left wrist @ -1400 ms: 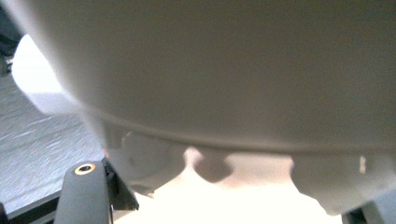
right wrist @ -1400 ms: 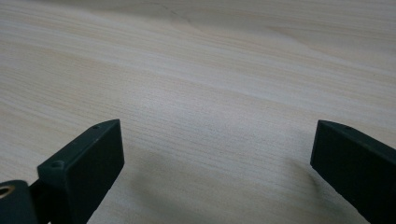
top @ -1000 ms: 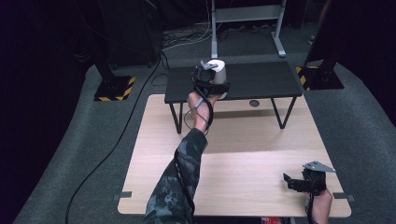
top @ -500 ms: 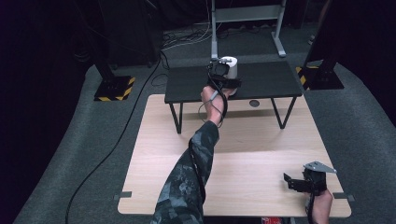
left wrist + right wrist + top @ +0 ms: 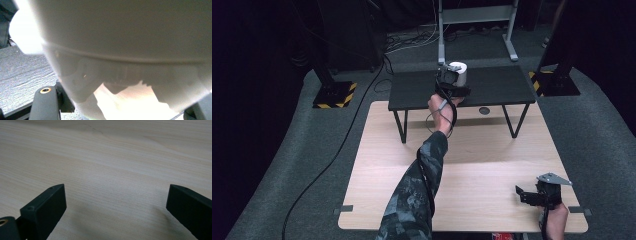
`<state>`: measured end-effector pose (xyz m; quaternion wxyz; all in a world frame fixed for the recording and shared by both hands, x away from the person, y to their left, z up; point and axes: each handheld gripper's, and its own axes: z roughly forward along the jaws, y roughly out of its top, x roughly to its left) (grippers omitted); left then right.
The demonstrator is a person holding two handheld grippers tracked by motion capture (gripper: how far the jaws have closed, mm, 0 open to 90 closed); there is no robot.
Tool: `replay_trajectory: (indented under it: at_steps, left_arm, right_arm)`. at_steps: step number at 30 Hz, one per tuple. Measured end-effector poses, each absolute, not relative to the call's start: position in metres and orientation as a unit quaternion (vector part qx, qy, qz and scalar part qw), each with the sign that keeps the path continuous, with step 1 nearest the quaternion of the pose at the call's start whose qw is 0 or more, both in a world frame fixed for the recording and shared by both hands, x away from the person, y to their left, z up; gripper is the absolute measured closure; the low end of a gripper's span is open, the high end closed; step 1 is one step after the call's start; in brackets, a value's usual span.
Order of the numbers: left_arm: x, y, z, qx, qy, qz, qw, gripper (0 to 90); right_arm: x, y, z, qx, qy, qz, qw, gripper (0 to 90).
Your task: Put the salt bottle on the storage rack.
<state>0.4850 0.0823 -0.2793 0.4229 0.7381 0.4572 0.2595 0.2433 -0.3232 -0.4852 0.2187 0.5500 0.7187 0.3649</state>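
Your left gripper (image 5: 452, 82) is clamped on a white cup (image 5: 458, 73): in the left gripper view the cup's pale wall (image 5: 130, 37) rises right in front of the camera, and the black jaws sit low at either side of it, pressed against it. From the high view you have that arm stretched far forward, the camouflage sleeve (image 5: 417, 190) running up the middle of the picture, and the gripper and cup are over the back part of the low black table (image 5: 497, 87), near its middle. Whether the cup's base touches the black top or hangs just above it I cannot tell. In the left gripper view a strip of that dark, grained surface (image 5: 22, 75) lies to the left of the cup.

Your right gripper (image 5: 532, 195) rests near you at the right front corner of the light wooden table (image 5: 492, 160), its jaws apart. In the right gripper view the two black jaws stand wide, with bare pale wood grain (image 5: 112, 170) between them and nothing held. The grey three-cornered plate (image 5: 553, 178) sits on top of it.

The black table stands at the far end of the wooden one, on grey carpet (image 5: 602, 130). A black cable (image 5: 337, 150) trails across the carpet at the left.
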Motion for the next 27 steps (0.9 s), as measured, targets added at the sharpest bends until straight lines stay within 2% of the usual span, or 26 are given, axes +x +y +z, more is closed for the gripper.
replay_trajectory:
  at_steps: [6, 7, 9, 12, 16, 22, 24, 25, 27]
  left_arm:
    - [0.486, 0.087, -0.281, 0.742, 0.447, 0.258, 0.427, 29.6]
    - [0.486, 0.087, -0.281, 0.746, 0.446, 0.256, 0.423, 26.0]
    - [0.481, 0.083, -0.282, 0.745, 0.447, 0.270, 0.414, 9.9]
    - [0.463, 0.084, -0.287, 0.733, 0.449, 0.294, 0.417, 0.0]
    - [0.434, 0.101, -0.291, 0.740, 0.423, 0.315, 0.416, 0.0]
    - [0.373, 0.150, -0.317, 0.756, 0.400, 0.336, 0.395, 0.0]
    - [0.350, 0.173, -0.334, 0.761, 0.406, 0.333, 0.381, 0.0]
    - [0.350, 0.173, -0.334, 0.761, 0.406, 0.333, 0.381, 0.0]
    - [0.322, 0.199, -0.358, 0.759, 0.425, 0.336, 0.361, 0.0]
  right_arm:
    - [0.244, -0.324, -0.485, 0.551, 0.718, 0.366, 0.216, 1.5]
    - [0.244, -0.324, -0.485, 0.551, 0.718, 0.367, 0.216, 1.5]
    - [0.244, -0.325, -0.485, 0.551, 0.718, 0.368, 0.215, 1.5]
    - [0.244, -0.325, -0.485, 0.551, 0.718, 0.369, 0.214, 1.5]
    - [0.244, -0.325, -0.485, 0.552, 0.717, 0.368, 0.213, 1.5]
    - [0.246, -0.324, -0.484, 0.554, 0.718, 0.364, 0.212, 1.5]
    - [0.246, -0.324, -0.484, 0.554, 0.718, 0.363, 0.212, 1.6]
    - [0.246, -0.324, -0.484, 0.555, 0.719, 0.361, 0.211, 1.6]
    - [0.248, -0.323, -0.483, 0.556, 0.720, 0.358, 0.210, 1.5]
